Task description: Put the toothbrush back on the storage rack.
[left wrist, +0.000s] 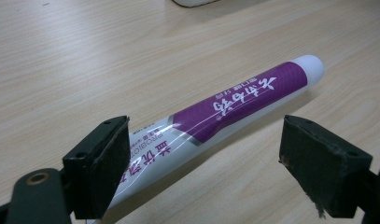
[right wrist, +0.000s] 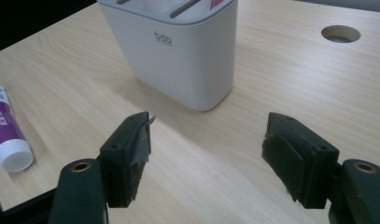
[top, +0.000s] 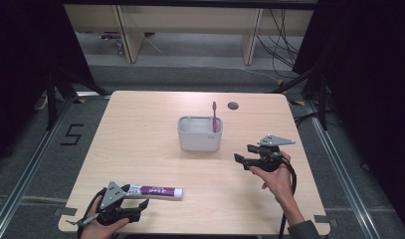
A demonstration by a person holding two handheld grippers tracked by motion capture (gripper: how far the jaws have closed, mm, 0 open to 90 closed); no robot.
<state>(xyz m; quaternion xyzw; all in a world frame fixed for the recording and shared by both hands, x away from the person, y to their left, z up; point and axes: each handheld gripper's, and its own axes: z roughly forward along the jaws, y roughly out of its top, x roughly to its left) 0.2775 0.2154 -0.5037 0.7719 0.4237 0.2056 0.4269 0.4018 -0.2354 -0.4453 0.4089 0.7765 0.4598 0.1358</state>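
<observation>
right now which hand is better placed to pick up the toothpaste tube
Left. The left gripper already has the toothpaste tube between its open jaws; the right gripper is open over bare table near the white holder.

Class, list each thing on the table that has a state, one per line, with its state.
Toothpaste tube: lying flat, cap on, between the left claw's open jaws.
Toothbrush: standing in the holder, head up.
Holder: upright.
Left claw: open.
Right claw: open, holding nothing.
</observation>
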